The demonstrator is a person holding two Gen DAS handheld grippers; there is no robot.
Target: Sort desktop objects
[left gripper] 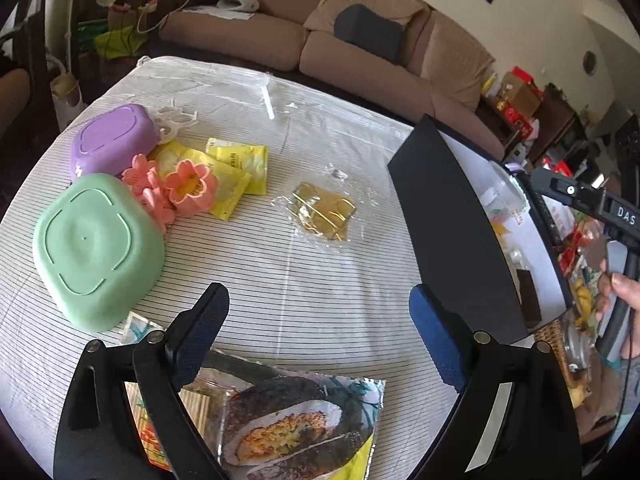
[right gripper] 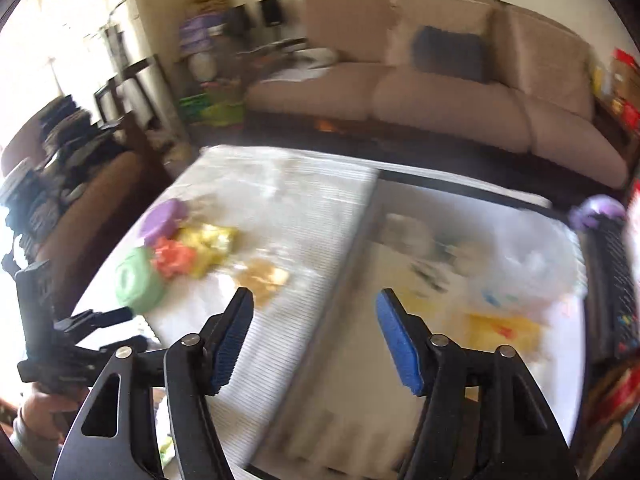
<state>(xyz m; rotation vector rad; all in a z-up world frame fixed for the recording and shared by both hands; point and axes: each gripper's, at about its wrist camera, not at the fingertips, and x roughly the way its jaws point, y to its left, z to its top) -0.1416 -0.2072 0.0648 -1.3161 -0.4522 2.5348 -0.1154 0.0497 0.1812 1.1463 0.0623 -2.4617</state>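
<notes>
On the striped tablecloth [left gripper: 280, 280] lie an upturned green bowl [left gripper: 96, 248], an upturned purple bowl [left gripper: 114, 140], pink flower clips [left gripper: 172, 188], yellow sachets [left gripper: 236, 168] and a clear bag of gold clips [left gripper: 324, 212]. A printed food packet [left gripper: 296, 424] lies just under my left gripper [left gripper: 318, 292], which is open and holds nothing. To the right stands a black box [left gripper: 452, 216] with a white inside and small items in it. The right wrist view is blurred. My right gripper [right gripper: 314, 295] is open and empty above the box's left wall [right gripper: 352, 280].
A beige sofa [left gripper: 360, 52] runs behind the table. Cluttered shelves [left gripper: 520, 108] stand at the far right. A wicker basket [left gripper: 552, 340] and snack packs sit right of the box. A hand [left gripper: 616, 292] holds the right gripper's handle there. A dark, keyboard-like strip [right gripper: 612, 280] lies beyond the box.
</notes>
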